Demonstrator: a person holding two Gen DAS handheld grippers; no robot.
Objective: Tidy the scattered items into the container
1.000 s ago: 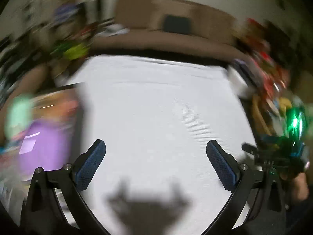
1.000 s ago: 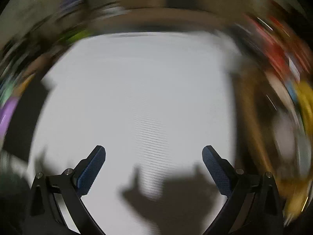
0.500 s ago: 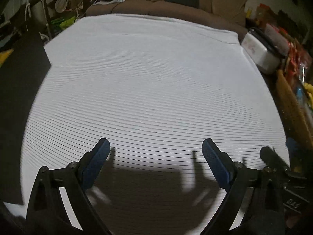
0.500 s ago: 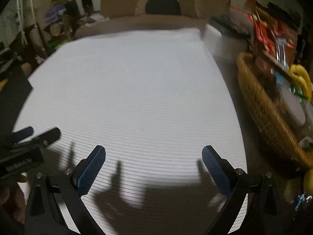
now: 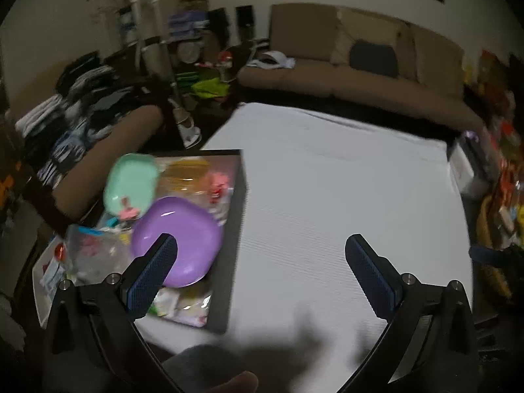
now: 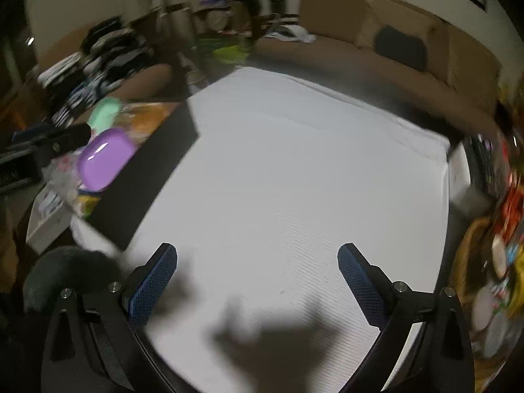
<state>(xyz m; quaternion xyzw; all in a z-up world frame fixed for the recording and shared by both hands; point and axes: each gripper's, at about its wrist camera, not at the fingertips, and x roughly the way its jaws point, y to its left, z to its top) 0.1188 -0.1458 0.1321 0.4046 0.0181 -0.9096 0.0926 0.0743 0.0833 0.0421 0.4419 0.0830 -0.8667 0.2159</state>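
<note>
Change noted: half a second back both wrist views looked down on nothing but the bare white bed; now both are swung leftward and the black container, out of sight then, is in view at the bed's left edge. The left gripper's fingers have just been opening back to their full spread, with nothing between them.

Left to right:

- Container: dark, straight-walled, seated on the left margin of the white bed. It is heaped. A mint-green dish lies toward the far end, a purple dish in front of it and riding above the rim line, with yellow and pink oddments and clear packets around them. Blur hides the finer detail.
- Left gripper: fingers spread wide, empty, hanging over the bed just right of the container, its left finger overlapping the purple dish in view only.
- Bed surface: no loose items visible on it in either view.
- Right gripper: fingers spread wide, empty, above the bare sheet, well apart from the container.

Judgement: tidying looks finished or nearly so; the purple dish sits high and may slide.
</note>
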